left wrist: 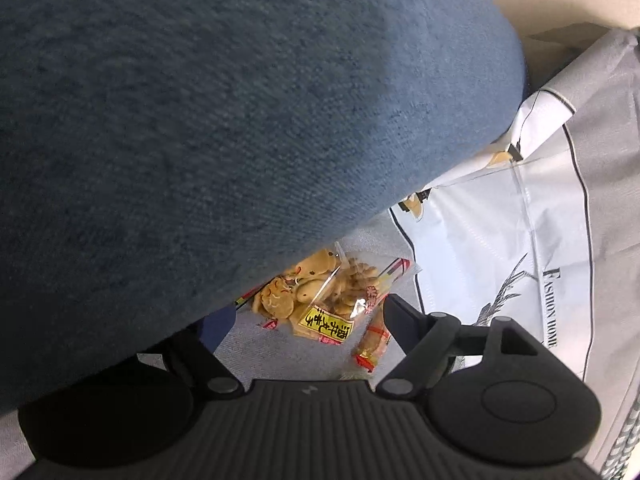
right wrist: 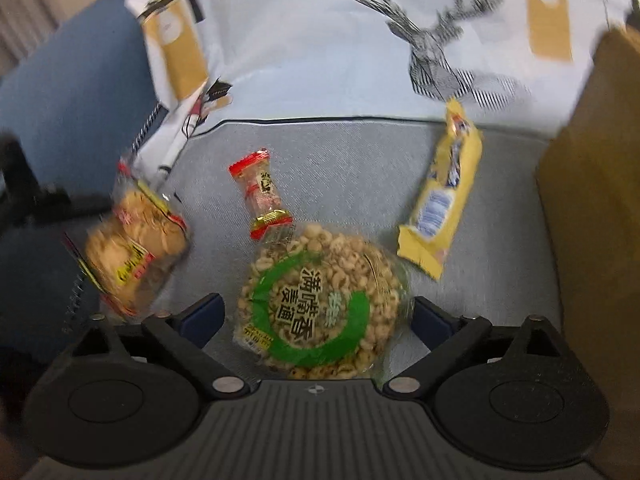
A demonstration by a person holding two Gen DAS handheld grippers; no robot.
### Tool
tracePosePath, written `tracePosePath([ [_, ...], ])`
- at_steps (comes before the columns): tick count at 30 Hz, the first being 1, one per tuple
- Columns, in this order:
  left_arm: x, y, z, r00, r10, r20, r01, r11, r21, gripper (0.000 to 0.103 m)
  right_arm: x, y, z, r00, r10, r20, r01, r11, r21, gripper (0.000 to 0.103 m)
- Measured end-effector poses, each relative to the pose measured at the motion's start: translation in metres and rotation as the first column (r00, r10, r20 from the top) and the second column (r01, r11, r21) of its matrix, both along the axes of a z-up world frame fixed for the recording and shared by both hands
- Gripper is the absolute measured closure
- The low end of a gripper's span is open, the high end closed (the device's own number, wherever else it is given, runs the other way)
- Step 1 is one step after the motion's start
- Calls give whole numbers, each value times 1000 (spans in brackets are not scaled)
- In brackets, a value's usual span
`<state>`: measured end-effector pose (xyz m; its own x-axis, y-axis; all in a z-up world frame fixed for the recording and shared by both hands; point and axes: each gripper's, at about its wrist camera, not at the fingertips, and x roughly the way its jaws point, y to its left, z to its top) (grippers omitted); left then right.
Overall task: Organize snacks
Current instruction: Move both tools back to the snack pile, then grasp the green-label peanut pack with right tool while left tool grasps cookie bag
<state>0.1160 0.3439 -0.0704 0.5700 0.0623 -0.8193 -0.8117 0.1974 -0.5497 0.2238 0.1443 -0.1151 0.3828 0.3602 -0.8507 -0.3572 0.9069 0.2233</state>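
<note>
The snacks lie on the grey fabric floor (right wrist: 340, 152) of a white storage box with a deer print (right wrist: 400, 40). A round pack of puffed grains with a green ring (right wrist: 320, 304) sits between the jaws of my right gripper (right wrist: 316, 316), which is open; the pads stand just clear of it. A clear bag of cookies with a yellow label (right wrist: 136, 240) lies to the left, blurred. My left gripper (left wrist: 308, 320) is open above that cookie bag (left wrist: 316, 296), not touching it. A small red-wrapped snack (right wrist: 262, 196) and a yellow packet (right wrist: 444, 200) lie further back.
A thick blue fabric mass (left wrist: 200, 120) fills most of the left wrist view and hides the box's left part. The box's white wall (left wrist: 500, 240) rises on the right. A brown cardboard side (right wrist: 592, 200) stands at the right of the right wrist view.
</note>
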Motion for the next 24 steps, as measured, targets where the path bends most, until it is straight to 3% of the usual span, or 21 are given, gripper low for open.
tracePosePath([
  [2,-3,-3,2,1000,-4,-1,4,1000,5,19,-3,1,1,999,8,32,-7,1000,-10,18],
  [7,12,-2,4,1000,-18,-15,18,1000,21,23,-8,-22,15,1000,3,13,-2,1000,-6,21],
  [10,16,-4,4,999,-37,-24,38,999,36,29,-30,-44,41,998,29,56,-28,1000,-12,21],
  [14,18,-7,7,998,-68,5,68,996,55,63,-76,-72,71,986,101,132,-96,995,-42,21],
  [15,19,-7,8,996,-87,11,86,995,57,86,-88,-80,75,983,112,143,-106,993,-49,21],
  [16,21,-7,8,993,-115,8,114,992,52,96,-99,-88,79,980,123,154,-118,992,-41,21],
  [18,21,-7,9,990,-141,18,140,989,50,102,-117,-98,80,973,137,186,-130,990,-54,21],
  [22,28,-14,13,969,-246,16,245,968,51,103,-142,-95,68,947,185,263,-165,982,-93,21],
  [24,29,-16,16,955,-295,22,294,955,34,103,-146,-90,58,944,204,258,-186,978,-93,21],
])
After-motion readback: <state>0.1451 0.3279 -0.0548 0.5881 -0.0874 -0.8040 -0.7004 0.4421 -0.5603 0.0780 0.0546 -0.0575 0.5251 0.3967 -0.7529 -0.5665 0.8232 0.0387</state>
